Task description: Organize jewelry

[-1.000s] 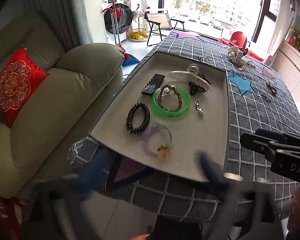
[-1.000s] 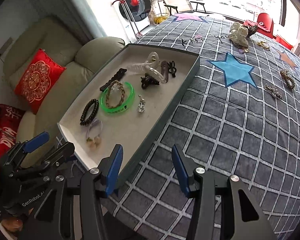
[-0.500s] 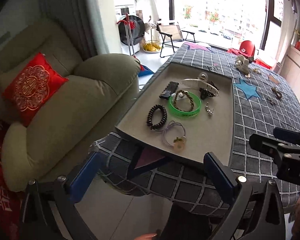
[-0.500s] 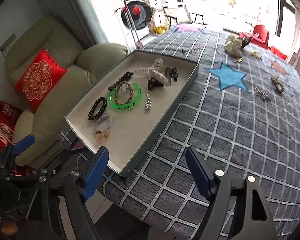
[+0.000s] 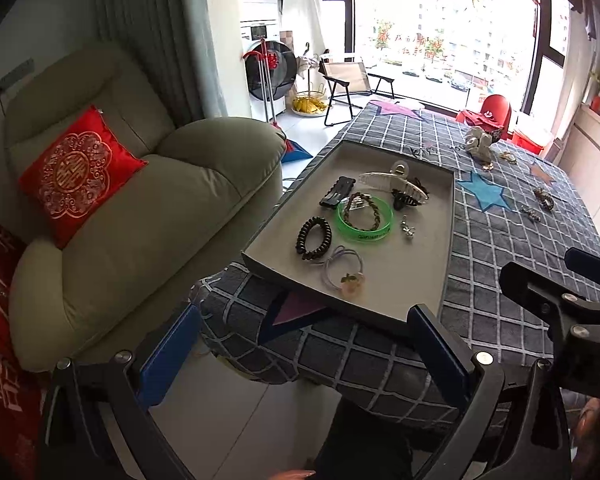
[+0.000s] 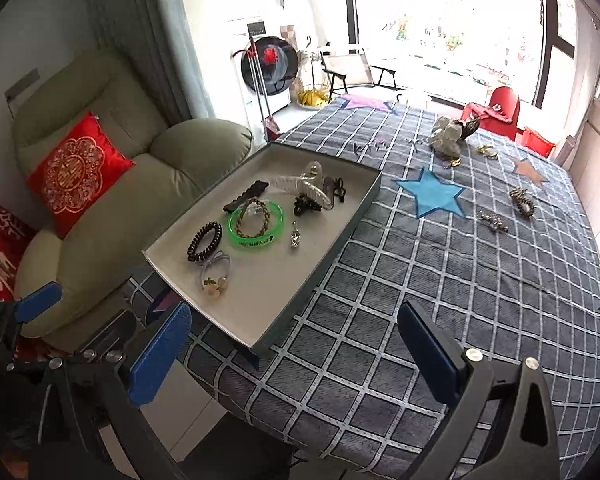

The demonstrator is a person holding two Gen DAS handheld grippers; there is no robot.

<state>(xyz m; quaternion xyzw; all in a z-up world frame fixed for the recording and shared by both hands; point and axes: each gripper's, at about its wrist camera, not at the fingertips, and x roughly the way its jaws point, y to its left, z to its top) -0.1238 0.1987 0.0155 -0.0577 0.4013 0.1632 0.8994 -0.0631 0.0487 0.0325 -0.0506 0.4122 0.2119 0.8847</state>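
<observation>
Change since a second ago: both views now take in more of the room, the tray sits smaller and higher in frame, and both tools have drawn back and up from the near edge. Right hand-held gripper (image 6: 296,346): jaws opening, now very wide, up from roughly half that spread; nothing between them. Left hand-held gripper (image 5: 304,350): blue pads spread wide, empty. Judged meaning: a retreat with nothing carried, so either a pause between picks or a fresh approach; loose pieces remain outside the tray, so sorting looks unfinished.

Tray (image 6: 332,240): shallow rectangular box, grey-green walls, pale matte floor, near corner overhanging the tabletop (image 6: 440,300) edge, at 11 o'clock of the right tool.

Contents:
- green bangle (image 6: 256,224), translucent glossy plastic ring, with a braided cord loop lying inside it.
- spiral hair tie (image 6: 205,241), dark, coiled, just at 8 o'clock of the bangle.
- lilac elastic (image 6: 215,272), thin loops with pale bead charm, nearest the front wall.
- clear claw clip (image 6: 306,184), long, toothed, toward the far end; smaller black clips beside it.
- flat black barrette (image 6: 246,196), at 11 o'clock of the bangle.
- small silvery charm (image 6: 296,236), at 3 o'clock of the bangle.

Outside the tray, on a grey plaid cloth with star patches: metal brooch-like piece (image 6: 494,222) and braided piece (image 6: 522,202), well apart at 2 o'clock; further gold bits beside a figurine at the far end.
</observation>
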